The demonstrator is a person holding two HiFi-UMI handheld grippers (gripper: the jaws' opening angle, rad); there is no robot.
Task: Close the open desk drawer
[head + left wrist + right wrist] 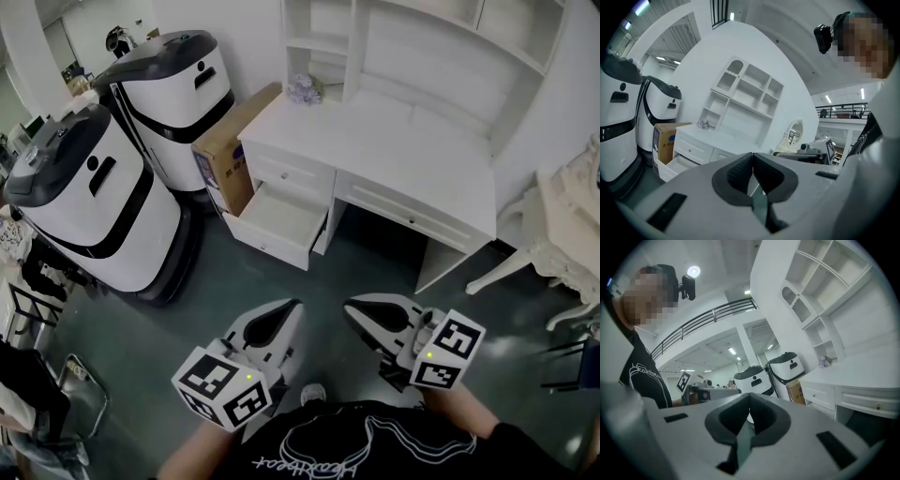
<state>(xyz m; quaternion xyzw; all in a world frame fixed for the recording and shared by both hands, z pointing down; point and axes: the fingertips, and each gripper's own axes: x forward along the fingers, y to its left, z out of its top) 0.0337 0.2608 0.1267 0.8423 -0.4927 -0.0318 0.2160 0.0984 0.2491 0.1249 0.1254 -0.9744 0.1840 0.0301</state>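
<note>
A dark floor point(225, 291) is spread under a white-furnished room, and it is over a bare stretch of this floor, near the person, that both tools are held. The left gripper point(283, 314) is seen with its jaws pressed together at the tips and nothing between them; the right gripper point(360, 309) is likewise closed on nothing. They are carried side by side, low and pointing toward the far furniture, which is judged to be a carrying pose suited to an approach, not to a grasp. Well apart from them, on the far side, the desk point(394, 141) is set against the wall, with a shelf unit point(422, 37) stood on its back edge. The drawer point(277, 220) is found in the desk's left pedestal, the lower of two, and it is pulled well out toward the near side so that its bare inside is shown. Just left of it a box point(230, 155) is leaned against the desk's side, and further left two white machines point(84, 187) are parked. The task is judged not yet begun: contact with the drawer front is wanted first, and closed jaws would serve well for a flat push. Care is called for so that the box is not caught.
</note>
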